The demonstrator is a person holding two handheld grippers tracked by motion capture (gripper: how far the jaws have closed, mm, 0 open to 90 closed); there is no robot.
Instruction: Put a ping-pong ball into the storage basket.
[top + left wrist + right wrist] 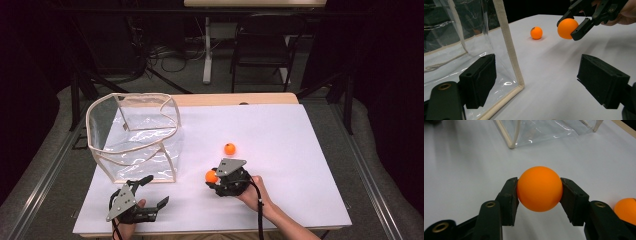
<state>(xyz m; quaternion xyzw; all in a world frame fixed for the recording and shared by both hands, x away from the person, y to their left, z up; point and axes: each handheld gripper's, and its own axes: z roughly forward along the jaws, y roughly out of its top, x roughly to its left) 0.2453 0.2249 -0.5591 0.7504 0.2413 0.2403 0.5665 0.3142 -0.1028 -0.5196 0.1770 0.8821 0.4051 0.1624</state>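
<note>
Orange ball (539,188) clamped in the right gripper (212,176) jaws, clear bag (134,135) at ten o'clock; smooth ball could squirt free; left gripper (150,191) jaws apart.

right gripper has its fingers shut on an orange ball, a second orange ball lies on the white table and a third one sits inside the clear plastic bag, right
Not quite. The right gripper is shut on the round orange ball, and a second orange ball lies on the white table. But the clear plastic bag with beige trim holds no ball; the high view shows it empty.
</note>
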